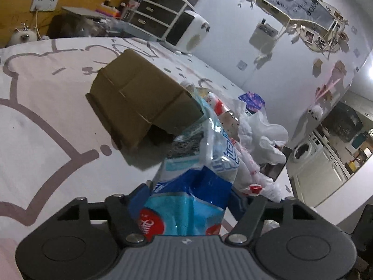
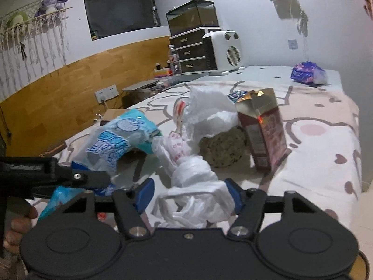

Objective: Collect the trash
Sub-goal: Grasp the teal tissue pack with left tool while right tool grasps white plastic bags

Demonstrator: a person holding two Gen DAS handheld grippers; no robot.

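Right wrist view, right tongs (image 2: pixel 190 197) around one white bag (image 2: pixel 193 186), left tongs (image 1: pixel 190 200) around one blue wrapper (image 1: pixel 186 200), one cardboard box (image 1: pixel 139 102)

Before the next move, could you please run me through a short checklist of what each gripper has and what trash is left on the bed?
1. Left gripper has the blue plastic wrapper between its fingers: ok.
2. Right gripper has the white plastic bag between its fingers: ok.
3. Firm hold on either: cannot tell.
4. Red carton collected: not ok, upright on the bed.
5. Cardboard box collected: not ok.
6. Purple packet collected: not ok.
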